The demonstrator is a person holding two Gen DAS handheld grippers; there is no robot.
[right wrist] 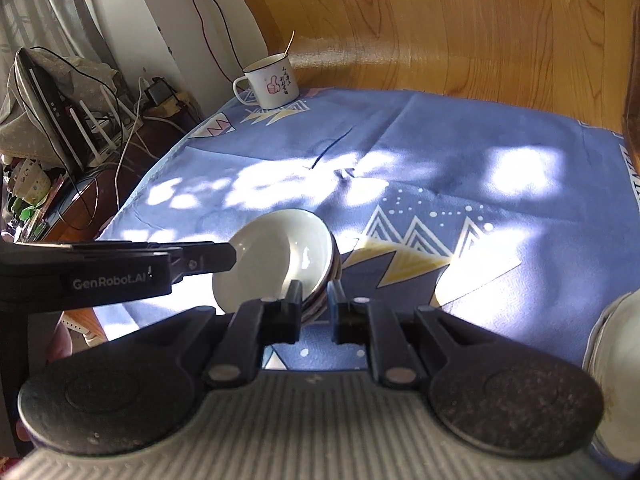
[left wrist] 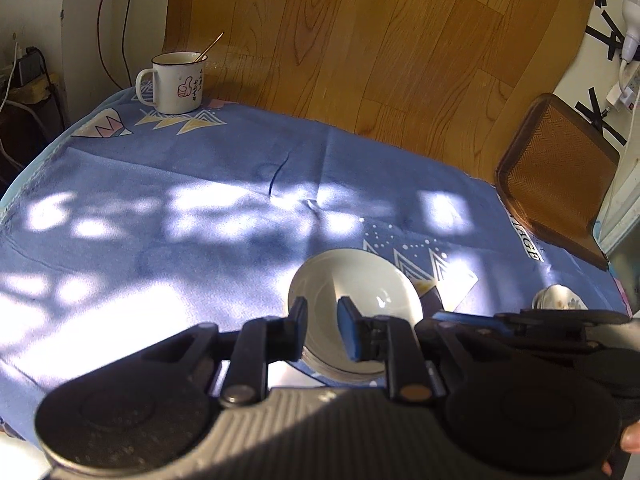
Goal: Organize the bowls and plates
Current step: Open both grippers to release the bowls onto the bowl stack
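Both wrist views look steeply down, close over the tabletop (left wrist: 160, 184) near edge; both share the stacked bowls (right wrist: 280, 252) and far-corner mug (left wrist: 176, 84), apparently.

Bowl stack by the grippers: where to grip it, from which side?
Take the stacked bowls by the rim wall, one finger inside and one outside. The rim is thin and stands clear; the round body looks too wide for the jaws. Come from the near side, or from two opposite sides, as the left gripper and right gripper already sit at its edges.
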